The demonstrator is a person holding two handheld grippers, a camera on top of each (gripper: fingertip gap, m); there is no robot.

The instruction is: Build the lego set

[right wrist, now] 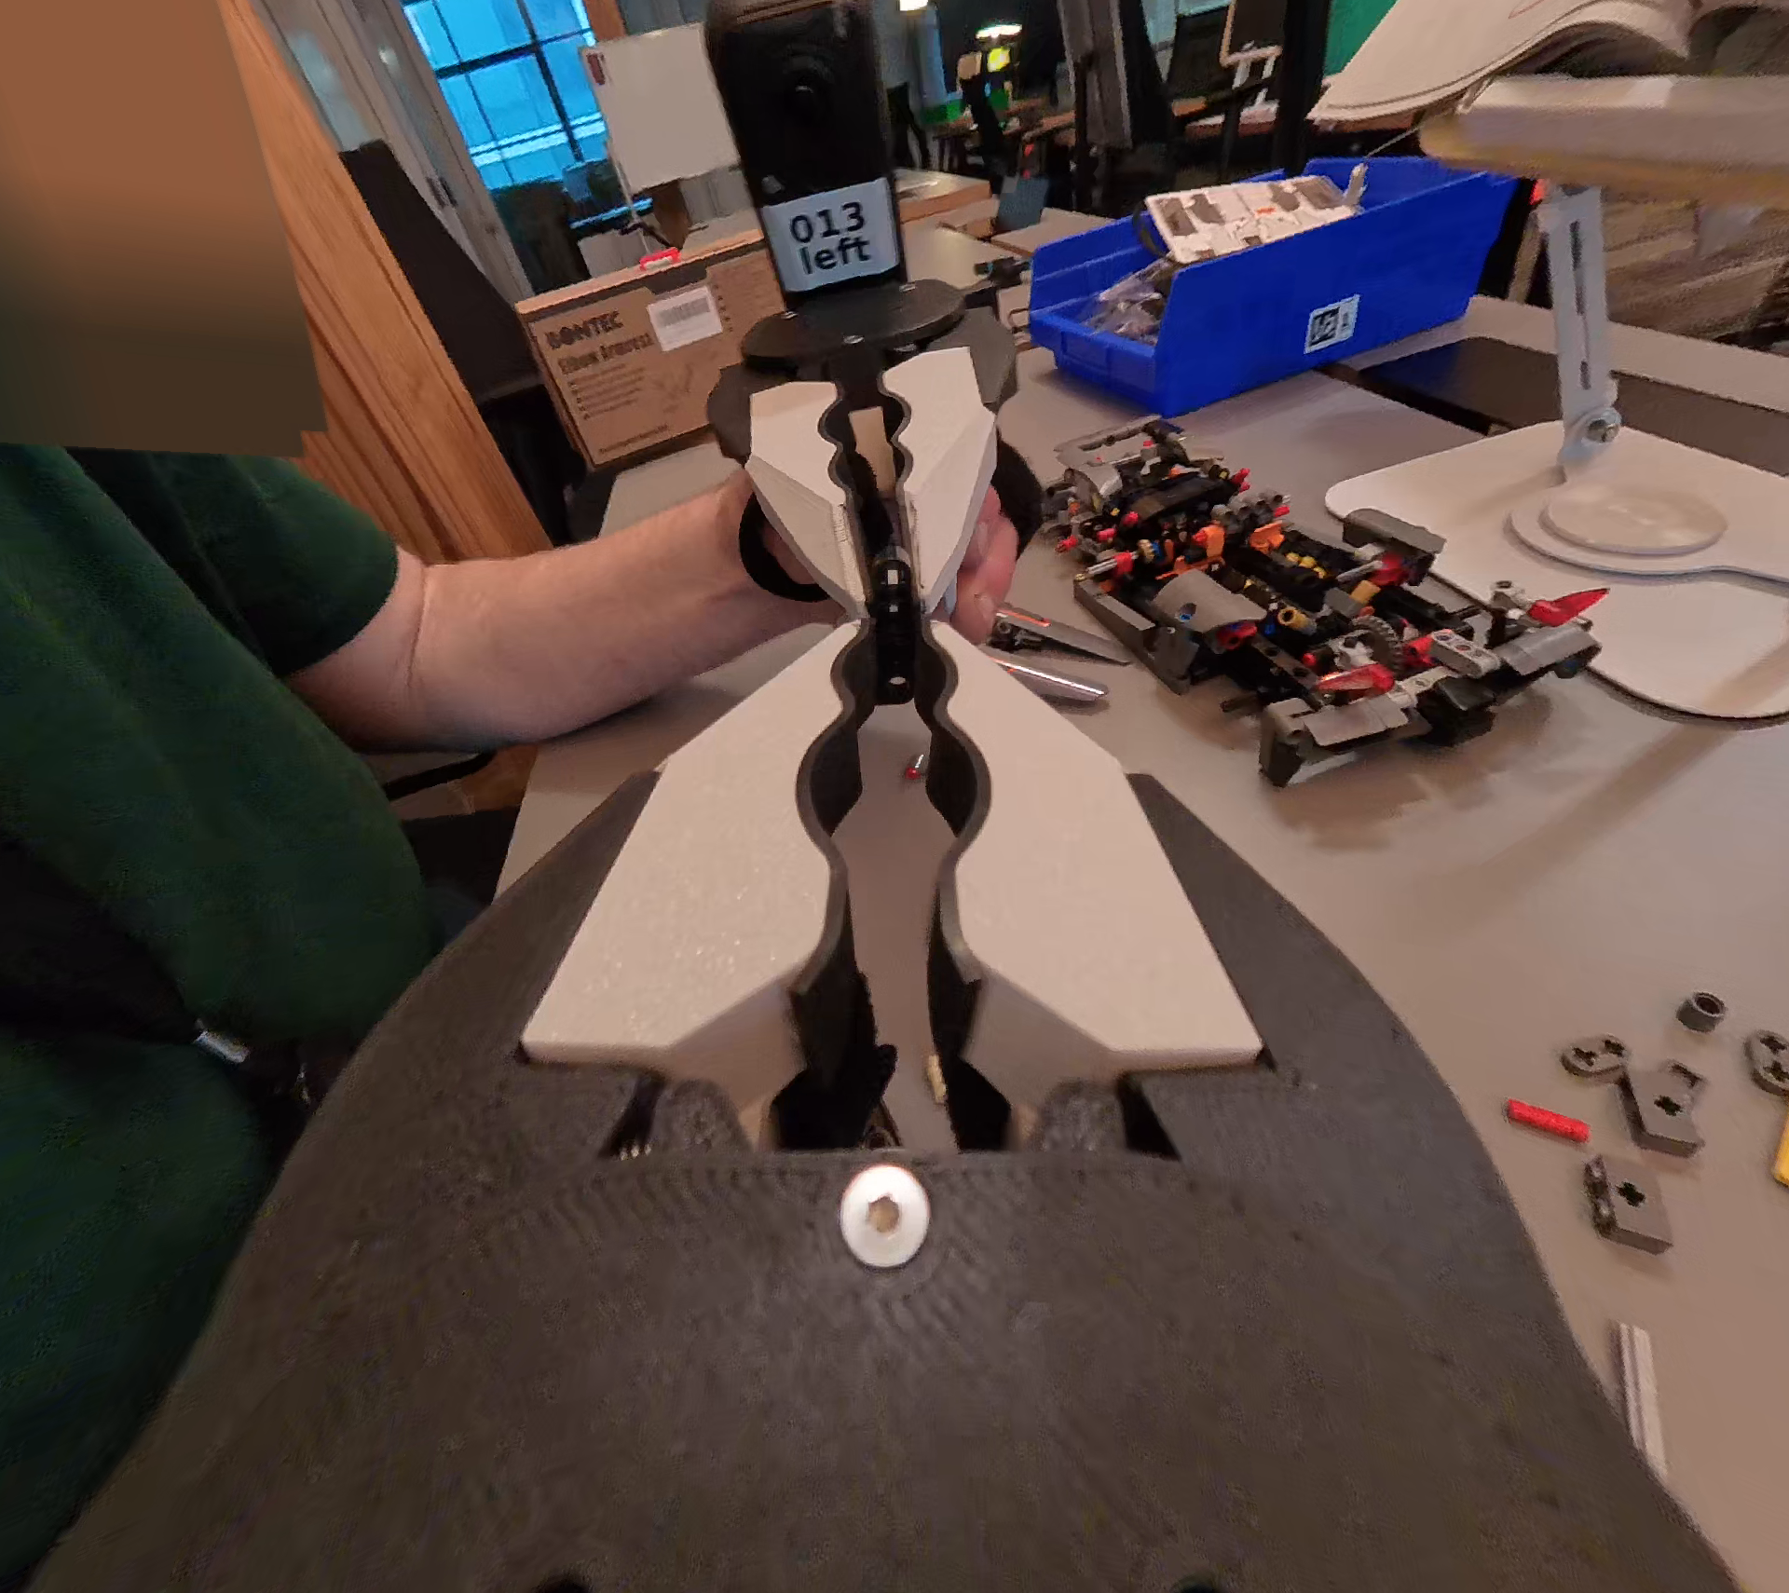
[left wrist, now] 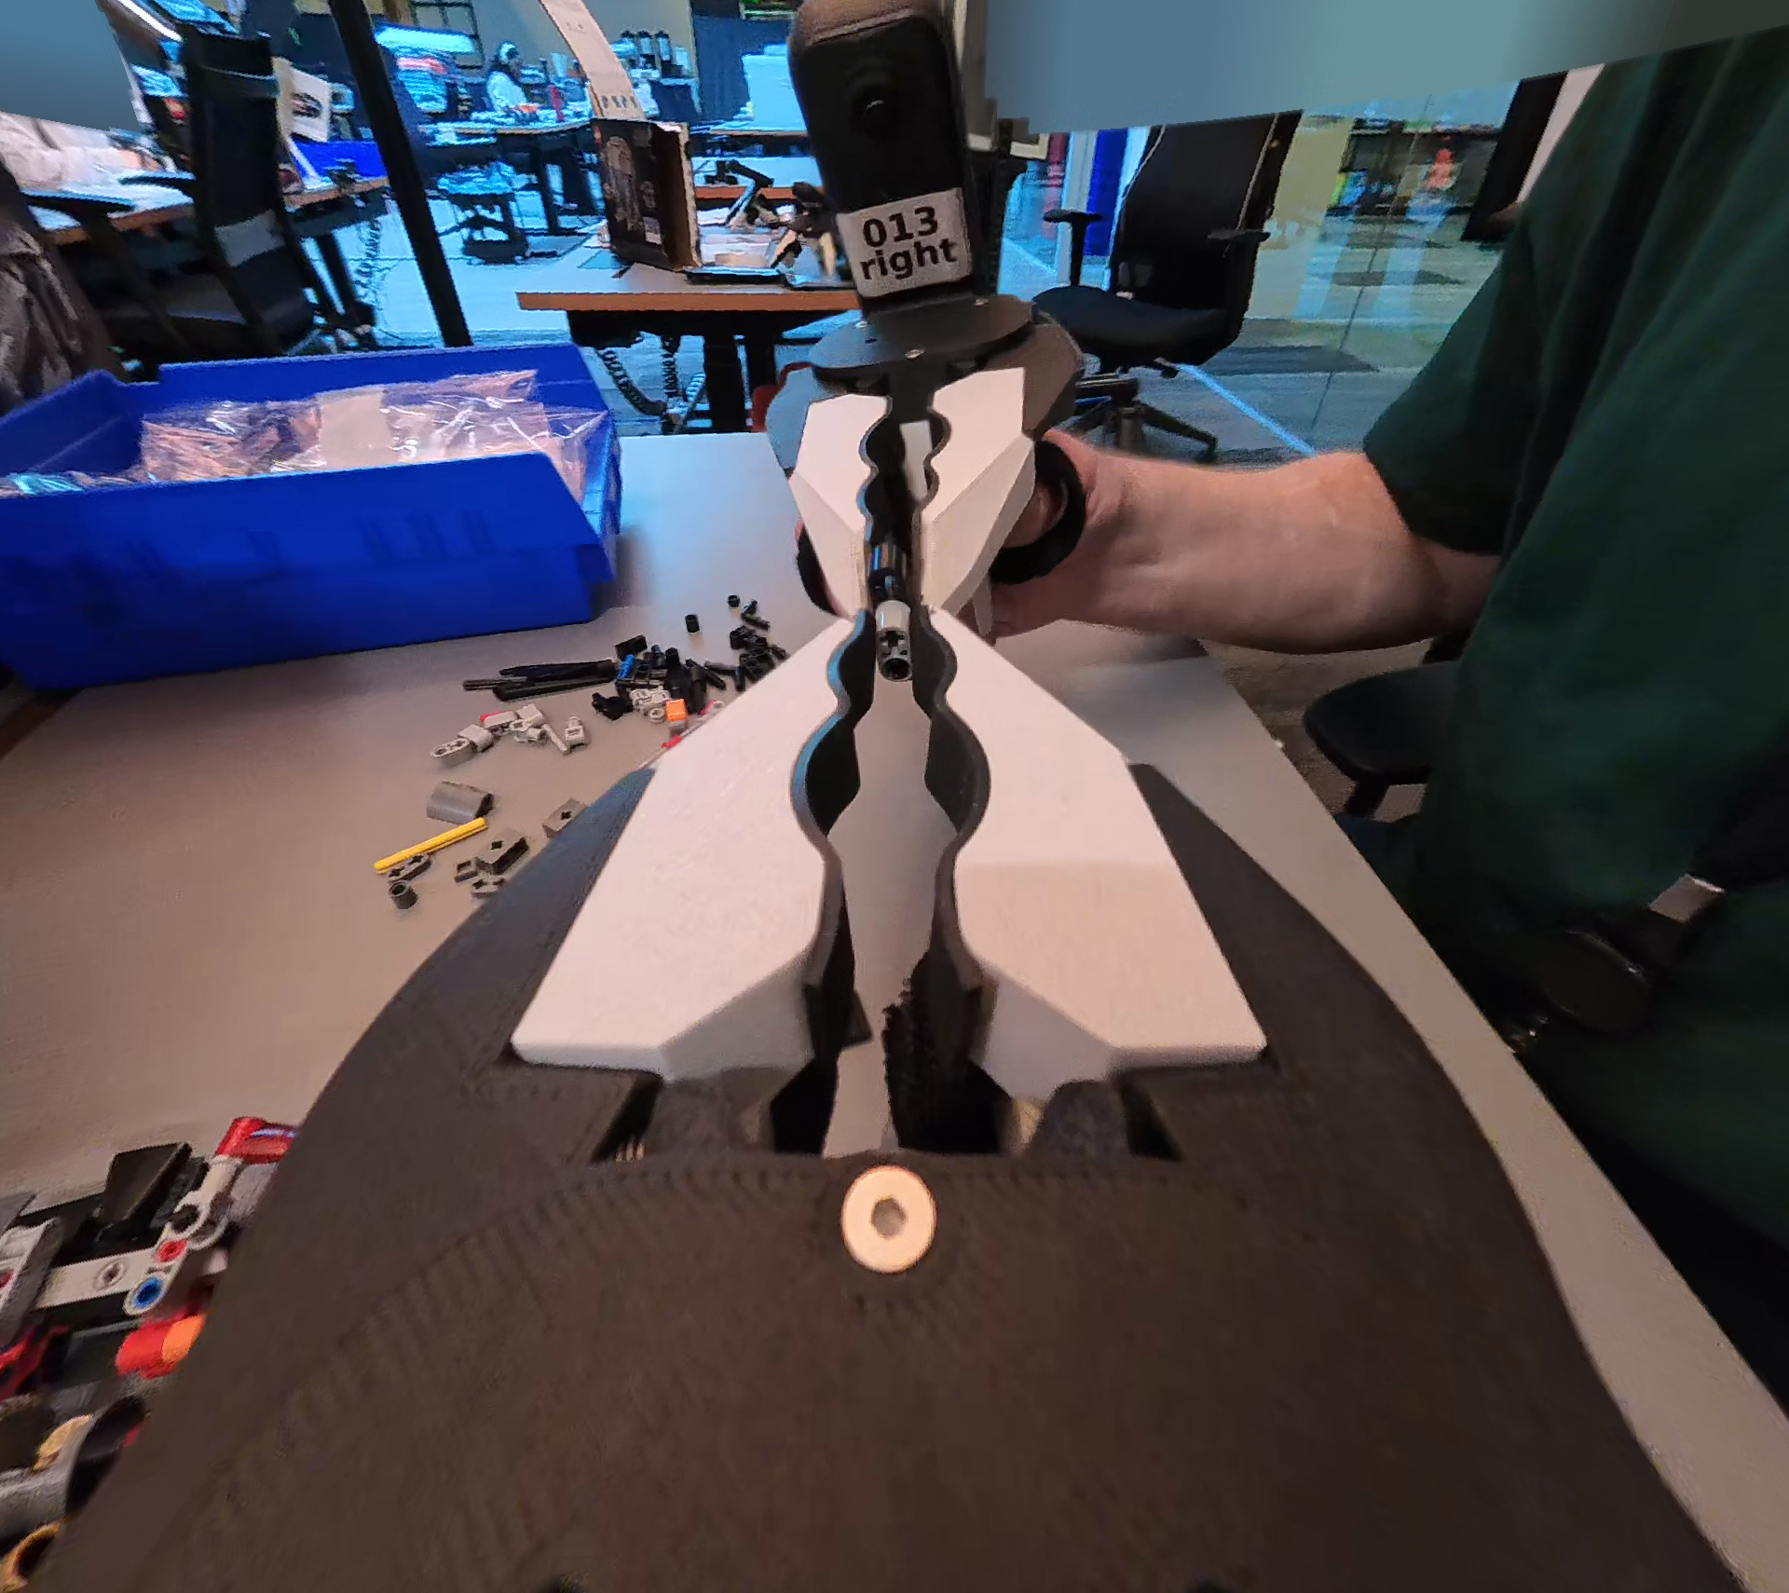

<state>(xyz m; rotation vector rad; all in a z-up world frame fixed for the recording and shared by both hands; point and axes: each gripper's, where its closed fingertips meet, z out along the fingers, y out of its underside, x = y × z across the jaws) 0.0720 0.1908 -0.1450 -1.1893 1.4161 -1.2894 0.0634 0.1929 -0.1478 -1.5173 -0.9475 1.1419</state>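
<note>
Left wrist view: a blue bin [left wrist: 290,521] on the grey table [left wrist: 194,917] contains clear bags. Loose lego pieces [left wrist: 620,685] lie between the bin and the left gripper [left wrist: 893,656], whose tips are nearly closed on a small grey-and-black lego piece [left wrist: 893,644]. The right gripper [left wrist: 886,579] meets it tip to tip, closed on the same piece.

Right wrist view: a second blue bin [right wrist: 1258,308] holds bags and printed sheets. The part-built lego car [right wrist: 1326,598] stands near the table's right side, with open table in front of it.
</note>
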